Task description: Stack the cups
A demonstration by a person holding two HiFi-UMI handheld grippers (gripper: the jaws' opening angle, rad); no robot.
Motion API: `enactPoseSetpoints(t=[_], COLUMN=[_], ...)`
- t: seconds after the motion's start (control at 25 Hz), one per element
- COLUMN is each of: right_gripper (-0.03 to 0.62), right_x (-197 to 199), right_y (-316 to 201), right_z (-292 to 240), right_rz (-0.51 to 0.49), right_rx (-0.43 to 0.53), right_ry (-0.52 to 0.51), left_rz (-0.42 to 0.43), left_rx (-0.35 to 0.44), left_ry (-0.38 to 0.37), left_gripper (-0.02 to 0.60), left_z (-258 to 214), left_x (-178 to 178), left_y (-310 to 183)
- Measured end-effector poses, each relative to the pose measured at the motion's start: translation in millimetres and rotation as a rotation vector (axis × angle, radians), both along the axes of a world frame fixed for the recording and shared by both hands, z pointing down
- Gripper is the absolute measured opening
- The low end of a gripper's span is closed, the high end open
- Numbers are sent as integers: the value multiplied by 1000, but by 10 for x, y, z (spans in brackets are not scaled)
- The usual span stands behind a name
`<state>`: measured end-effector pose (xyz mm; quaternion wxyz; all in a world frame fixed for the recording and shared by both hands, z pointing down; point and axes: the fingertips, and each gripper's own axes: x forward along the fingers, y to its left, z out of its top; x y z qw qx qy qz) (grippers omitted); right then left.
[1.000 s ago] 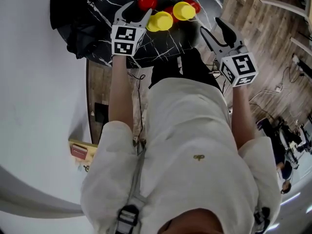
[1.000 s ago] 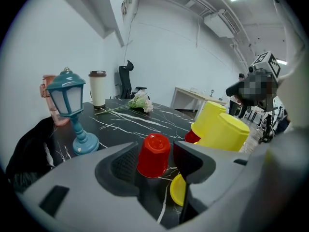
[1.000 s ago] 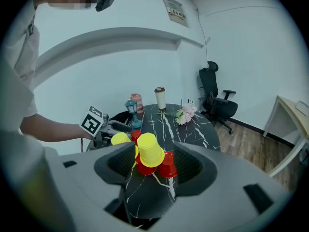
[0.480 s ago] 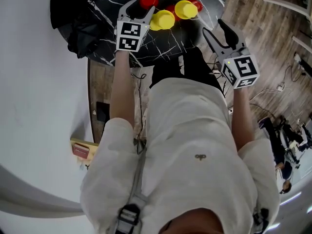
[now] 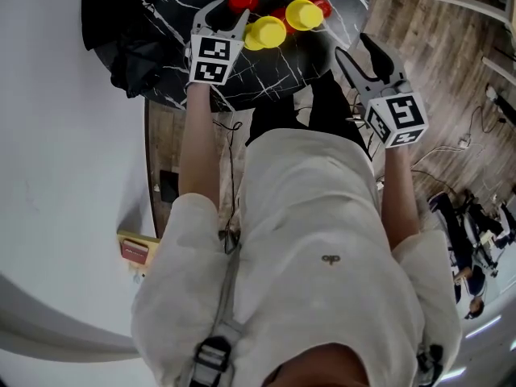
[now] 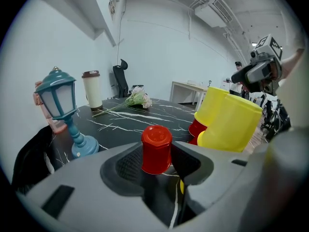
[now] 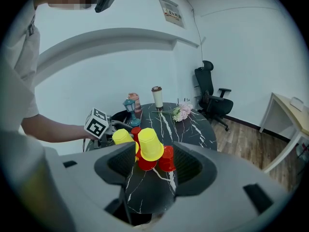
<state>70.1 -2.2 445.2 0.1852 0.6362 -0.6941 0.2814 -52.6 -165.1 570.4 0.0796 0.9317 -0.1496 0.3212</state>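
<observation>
The left gripper's point(image 5: 228, 13) fingers had just been closing around a lone red cup point(image 6: 156, 146), upside down on the tabletop point(image 5: 266, 75). It was not lifted yet. Yellow cups point(image 5: 267, 32) sat on red ones nearby. The right gripper point(image 5: 352, 47) hung open and empty.

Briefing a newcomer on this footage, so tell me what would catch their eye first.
Bright yellow cups sit upturned over red ones, clustered on the black marble table ahead of the person. A lone red cup stands upside down between the left tool's jaws, which have just been closing but do not look pressed on it. A blue lantern stands at the table's left.
</observation>
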Motion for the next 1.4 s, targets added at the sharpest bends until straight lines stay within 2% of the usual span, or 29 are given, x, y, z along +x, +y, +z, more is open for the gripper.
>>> enactPoseSetpoints(t=[0.08,0.28,0.68,0.76,0.88,1.4], right_gripper=[249,247,245,244,244,234], right_x=[12,46,139,163,184,124], right_y=[2,-8,82,105,116,42], right_z=[-8,-15,-3,2,-2,-113], right_rz=[-2,-3,24,30,36,-11], right_rx=[-3,-4,-11,-11,-9,39], right_ry=[1,1,-3,-3,-3,-6], left_rz=[1,13,69,75,79,18], left_rx=[6,15,35,41,41,57], left_ry=[-7,7,-24,-25,-26,-34], left_gripper=[184,261,256,230,225,224], left_z=[17,6,83,79,75,-137], left_x=[0,41,129,136,139,-14], left_y=[7,-29,-61,-65,-54,-122])
